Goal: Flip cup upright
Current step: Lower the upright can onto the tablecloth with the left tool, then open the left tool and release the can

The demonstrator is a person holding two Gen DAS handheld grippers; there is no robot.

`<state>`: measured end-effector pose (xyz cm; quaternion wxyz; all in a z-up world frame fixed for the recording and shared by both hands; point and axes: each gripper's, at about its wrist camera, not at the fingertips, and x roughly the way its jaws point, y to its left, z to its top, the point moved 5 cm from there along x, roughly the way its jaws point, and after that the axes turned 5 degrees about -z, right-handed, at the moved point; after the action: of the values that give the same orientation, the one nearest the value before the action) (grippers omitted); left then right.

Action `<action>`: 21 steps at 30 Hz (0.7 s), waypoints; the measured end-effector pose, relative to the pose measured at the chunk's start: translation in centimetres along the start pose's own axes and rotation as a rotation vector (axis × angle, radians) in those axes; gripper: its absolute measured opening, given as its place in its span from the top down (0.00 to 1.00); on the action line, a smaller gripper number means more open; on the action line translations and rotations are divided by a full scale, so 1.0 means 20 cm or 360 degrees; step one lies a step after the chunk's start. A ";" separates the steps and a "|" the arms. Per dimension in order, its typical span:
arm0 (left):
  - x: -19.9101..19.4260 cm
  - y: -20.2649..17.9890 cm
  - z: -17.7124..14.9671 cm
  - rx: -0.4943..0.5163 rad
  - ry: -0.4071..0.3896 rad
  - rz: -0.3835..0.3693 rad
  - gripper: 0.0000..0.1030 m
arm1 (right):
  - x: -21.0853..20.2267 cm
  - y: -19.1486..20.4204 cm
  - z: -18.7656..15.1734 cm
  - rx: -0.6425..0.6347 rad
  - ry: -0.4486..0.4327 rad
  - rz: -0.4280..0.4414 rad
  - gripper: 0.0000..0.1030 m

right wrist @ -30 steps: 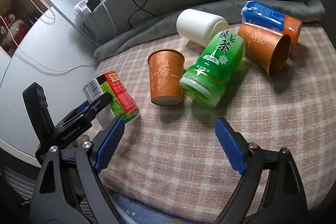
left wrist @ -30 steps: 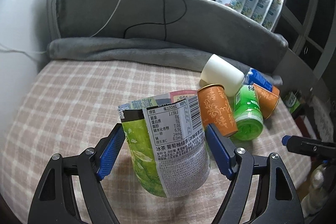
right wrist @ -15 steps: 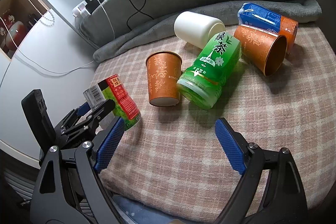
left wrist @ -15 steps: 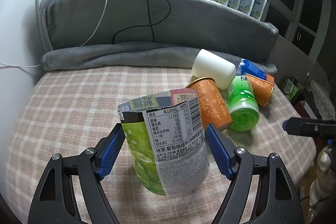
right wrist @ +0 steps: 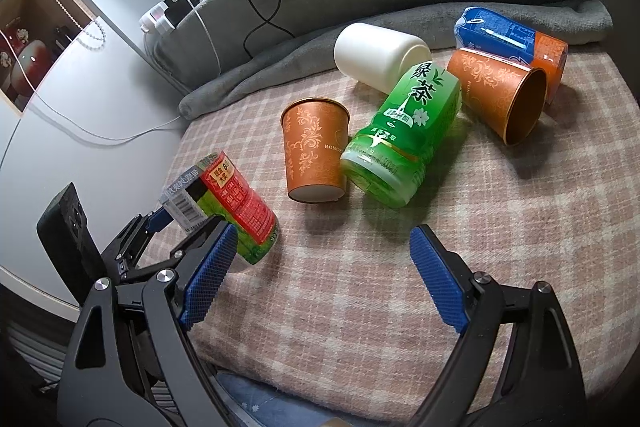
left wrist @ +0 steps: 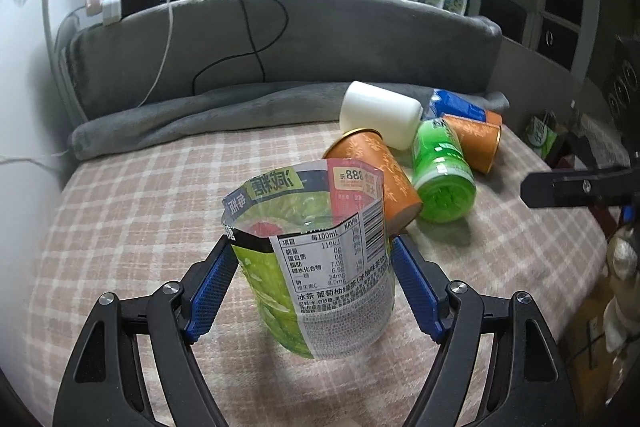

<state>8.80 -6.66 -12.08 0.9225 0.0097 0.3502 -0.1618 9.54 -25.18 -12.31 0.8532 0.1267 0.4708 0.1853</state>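
Observation:
A cut-off bottle cup with a green and red label (left wrist: 316, 267) stands upright, open end up, on the checked blanket. My left gripper (left wrist: 314, 291) is shut on it, a blue pad on each side. It also shows in the right wrist view (right wrist: 228, 203), held by the left gripper (right wrist: 176, 231). My right gripper (right wrist: 320, 283) is open and empty, hovering over the blanket's front part. An orange paper cup (right wrist: 314, 147) stands upside down behind the held cup. A second orange cup (right wrist: 500, 99) lies on its side at the right.
A green tea bottle (right wrist: 404, 131) lies between the orange cups. A white cup (right wrist: 380, 55) and a blue carton (right wrist: 500, 35) lie behind it, against a grey rolled blanket (left wrist: 200, 119). Cables and a power strip (left wrist: 104, 3) hang over the grey headboard. The blanket's edge drops off at the front.
The left gripper has tilted its view down onto the cup's open top, still holding the cup. The right gripper has barely moved.

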 end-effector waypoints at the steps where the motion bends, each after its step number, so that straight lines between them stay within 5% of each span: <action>1: 0.00 -0.01 0.00 0.0020 0.0000 0.0006 0.24 | 0.00 0.00 0.00 0.0002 0.0000 0.0000 0.12; 21: -0.03 -0.05 -0.05 0.0040 0.0056 -0.0063 0.24 | -0.04 -0.03 -0.02 0.0007 -0.0036 -0.0021 0.12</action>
<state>7.38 -7.39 -12.41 0.9127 0.0172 0.3644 -0.1842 8.92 -26.10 -12.09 0.8594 0.1277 0.4622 0.1772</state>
